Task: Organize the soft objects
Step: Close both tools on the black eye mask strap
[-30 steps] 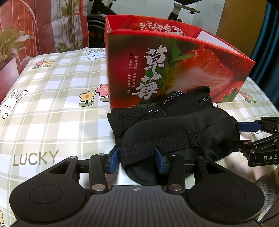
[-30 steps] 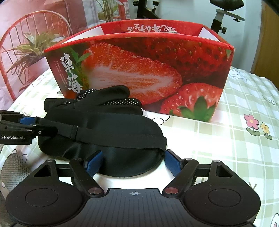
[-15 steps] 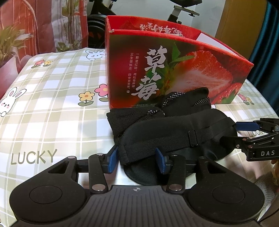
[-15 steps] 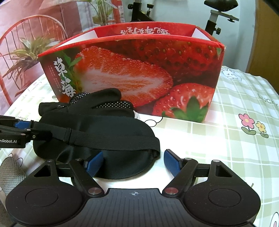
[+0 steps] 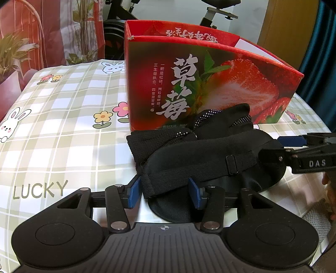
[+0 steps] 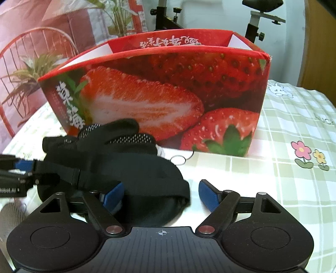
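Two soft things, and neither is in the box (image 5: 210, 69) yet, so by my reckoning this job is barely under way. A black sleep mask (image 5: 210, 155) lies on the bench (image 5: 63, 126), draped half over a pair of black dotted gloves (image 5: 220, 119), the whole heap sitting just in front of the strawberry box's printed wall. What's inside the box can't be seen from these angles.

Now the left claw (image 5: 163, 192): its blue pads bracket the end of the mask's elastic strap (image 5: 189, 170), and the jaws are opening, the pads not visibly pressing (a let-go or a re-grip, I'd guess). Over at the other end the right claw (image 6: 160, 194) straddles the mask's rounded edge, jaws also opening, with a clear gap on one side, so nothing is clamped there either. Left to do, as I judge it: get a proper hold, lift the mask up over the rim, then the gloves.

Underfoot, a checked cloth with bunnies, flowers and the word LUCKY covers the bench. Behind stand an exercise bike (image 5: 214, 12), a red wire chair (image 6: 31, 54) and some potted greenery.
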Demonstrator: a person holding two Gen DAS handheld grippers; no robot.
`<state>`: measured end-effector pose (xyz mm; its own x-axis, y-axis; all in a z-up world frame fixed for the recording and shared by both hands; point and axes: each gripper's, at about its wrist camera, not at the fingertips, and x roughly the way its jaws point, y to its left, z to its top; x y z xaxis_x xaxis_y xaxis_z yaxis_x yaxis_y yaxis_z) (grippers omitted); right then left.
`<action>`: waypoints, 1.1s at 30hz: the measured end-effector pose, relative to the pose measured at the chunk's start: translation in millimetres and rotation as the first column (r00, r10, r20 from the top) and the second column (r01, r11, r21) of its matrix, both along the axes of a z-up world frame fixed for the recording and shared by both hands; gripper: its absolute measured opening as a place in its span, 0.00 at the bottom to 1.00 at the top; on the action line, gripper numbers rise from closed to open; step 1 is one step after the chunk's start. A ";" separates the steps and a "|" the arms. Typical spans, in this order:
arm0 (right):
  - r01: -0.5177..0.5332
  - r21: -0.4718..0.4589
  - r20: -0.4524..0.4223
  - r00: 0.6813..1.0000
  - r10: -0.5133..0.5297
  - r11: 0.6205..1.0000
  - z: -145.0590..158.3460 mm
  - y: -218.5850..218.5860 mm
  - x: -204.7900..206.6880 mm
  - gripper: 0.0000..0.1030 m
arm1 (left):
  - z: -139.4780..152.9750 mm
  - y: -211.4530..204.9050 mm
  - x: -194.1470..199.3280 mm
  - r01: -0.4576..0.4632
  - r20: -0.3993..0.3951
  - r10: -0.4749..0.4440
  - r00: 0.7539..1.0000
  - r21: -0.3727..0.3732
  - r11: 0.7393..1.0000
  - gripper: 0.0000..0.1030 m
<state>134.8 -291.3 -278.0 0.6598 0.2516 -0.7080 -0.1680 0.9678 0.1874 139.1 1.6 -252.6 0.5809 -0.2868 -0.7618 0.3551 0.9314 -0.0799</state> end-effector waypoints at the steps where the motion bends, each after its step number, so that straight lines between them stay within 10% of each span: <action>1: 0.001 0.005 -0.002 1.000 -0.001 1.000 0.0 0.4 1.4 0.78 | 0.0 0.1 0.1 0.000 0.000 0.000 1.000 0.000 1.000 0.49; 14: 0.024 0.156 0.060 0.998 -0.034 0.988 24.7 -14.3 -19.1 0.39 | 0.1 1.0 2.8 -0.004 -0.004 0.004 1.000 -0.003 1.000 0.50; 33: 0.016 0.150 0.046 0.999 -0.023 0.989 19.5 -10.0 -22.0 0.35 | -0.7 2.3 1.7 -0.003 0.002 0.003 1.000 -0.004 1.000 0.50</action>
<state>112.8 -301.3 -258.5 0.6978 0.3390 -0.6310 -0.1612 0.9326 0.3228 140.8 3.9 -253.3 0.5836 -0.2884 -0.7591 0.3524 0.9321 -0.0832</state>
